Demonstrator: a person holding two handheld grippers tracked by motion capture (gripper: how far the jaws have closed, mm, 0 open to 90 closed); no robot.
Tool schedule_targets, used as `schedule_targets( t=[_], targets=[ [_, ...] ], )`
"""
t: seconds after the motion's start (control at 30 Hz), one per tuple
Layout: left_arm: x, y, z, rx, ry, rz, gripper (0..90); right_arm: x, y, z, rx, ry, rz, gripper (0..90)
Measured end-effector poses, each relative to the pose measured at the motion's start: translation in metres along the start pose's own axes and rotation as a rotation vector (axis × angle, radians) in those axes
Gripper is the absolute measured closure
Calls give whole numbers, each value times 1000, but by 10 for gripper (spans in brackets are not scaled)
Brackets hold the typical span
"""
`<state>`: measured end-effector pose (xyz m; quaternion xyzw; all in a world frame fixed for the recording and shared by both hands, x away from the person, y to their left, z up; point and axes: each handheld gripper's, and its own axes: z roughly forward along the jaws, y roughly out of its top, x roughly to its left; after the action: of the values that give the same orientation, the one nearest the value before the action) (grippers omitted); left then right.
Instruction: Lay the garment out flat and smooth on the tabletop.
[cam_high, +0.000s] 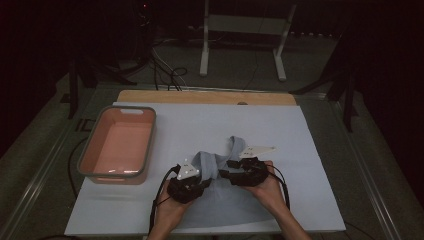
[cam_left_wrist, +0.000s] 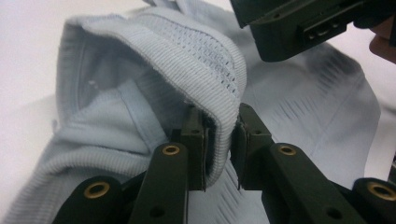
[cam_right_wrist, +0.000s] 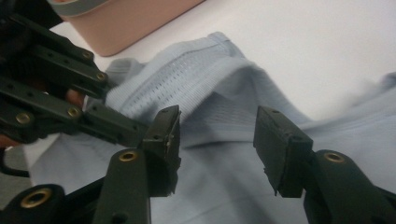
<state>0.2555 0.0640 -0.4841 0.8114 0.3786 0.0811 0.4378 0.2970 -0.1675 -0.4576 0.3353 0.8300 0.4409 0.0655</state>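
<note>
Fabric of a pale blue garment (cam_high: 220, 167) lies rumpled on the white sheet (cam_high: 280, 150) that covers our tabletop, near the front edge and between our two hands. In the high view our left tool (cam_high: 200, 184) sits at the garment's left side and our right tool (cam_high: 225, 172) just beside it on the right, the two close together over the cloth. Through the left gripper view we see the left tool (cam_left_wrist: 219, 144) pinched onto a ribbed, mesh-patterned hem of the garment (cam_left_wrist: 205, 65); the band folds over and drops between the two jaws, which press it from both sides. Part of the right tool's black body (cam_left_wrist: 299, 28) hangs above the cloth in that same view. In the right gripper view the right tool (cam_right_wrist: 217, 135) stands with its jaws spread apart, nothing between them, poised just over the garment (cam_right_wrist: 224, 107) beside the raised mesh hem. The left tool's dark linkage (cam_right_wrist: 60, 93) shows at the left of that view, next to the hem. A pink basin (cam_high: 120, 142) with a grey rim rests on the sheet's left part, apart from the garment, and its corner (cam_right_wrist: 126, 28) shows beyond the cloth in the right gripper view.
</note>
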Motion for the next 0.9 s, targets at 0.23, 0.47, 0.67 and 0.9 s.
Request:
schedule_targets(
  t=[0.23, 0.47, 0.67, 0.9],
  targets=[
    [-2, -5, 2, 28, -9, 13, 761, 5, 1, 10, 18, 42, 10, 499],
    [-5, -7, 3, 55, -29, 33, 736, 12, -1, 20, 62, 93, -15, 787],
    [-2, -7, -3, 44, -42, 34, 675, 16, -1, 20, 62, 80, -48, 883],
    [7, -2, -21, -23, -40, 1, 551, 19, -3, 15, 67, 50, -83, 886]
  ],
)
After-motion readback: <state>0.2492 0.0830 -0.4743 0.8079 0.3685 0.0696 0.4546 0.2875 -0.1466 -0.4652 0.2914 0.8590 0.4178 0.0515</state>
